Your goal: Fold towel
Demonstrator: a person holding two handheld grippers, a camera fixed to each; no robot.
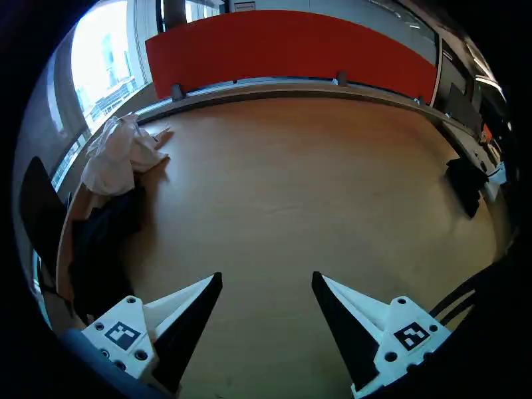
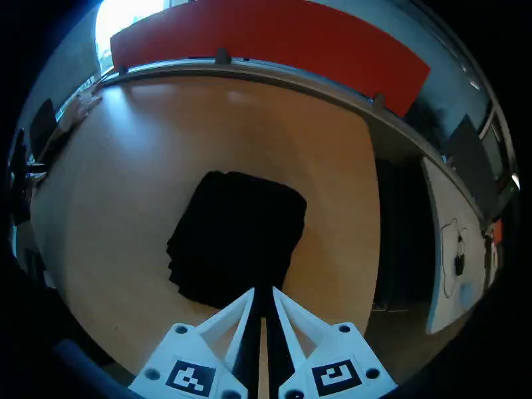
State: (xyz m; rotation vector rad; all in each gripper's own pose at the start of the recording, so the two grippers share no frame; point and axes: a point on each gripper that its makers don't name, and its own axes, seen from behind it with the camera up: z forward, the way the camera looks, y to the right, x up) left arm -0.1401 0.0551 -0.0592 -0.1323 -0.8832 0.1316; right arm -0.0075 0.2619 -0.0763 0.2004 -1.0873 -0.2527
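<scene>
A black towel (image 2: 236, 233) lies folded flat in a rough square on the wooden table (image 2: 133, 166) in the right gripper view. My right gripper (image 2: 263, 290) sits at the towel's near edge, its fingers drawn together with only a thin slit between them, and dark cloth shows between the tips. In the left gripper view my left gripper (image 1: 266, 276) hangs open and wide over bare table (image 1: 286, 193), holding nothing.
A crumpled white cloth (image 1: 120, 156) and a dark heap (image 1: 100, 246) lie at the table's left edge. Another dark item (image 1: 465, 183) sits at the right edge. A red divider (image 1: 286, 46) runs along the table's far side. A second desk (image 2: 459, 253) stands to the right.
</scene>
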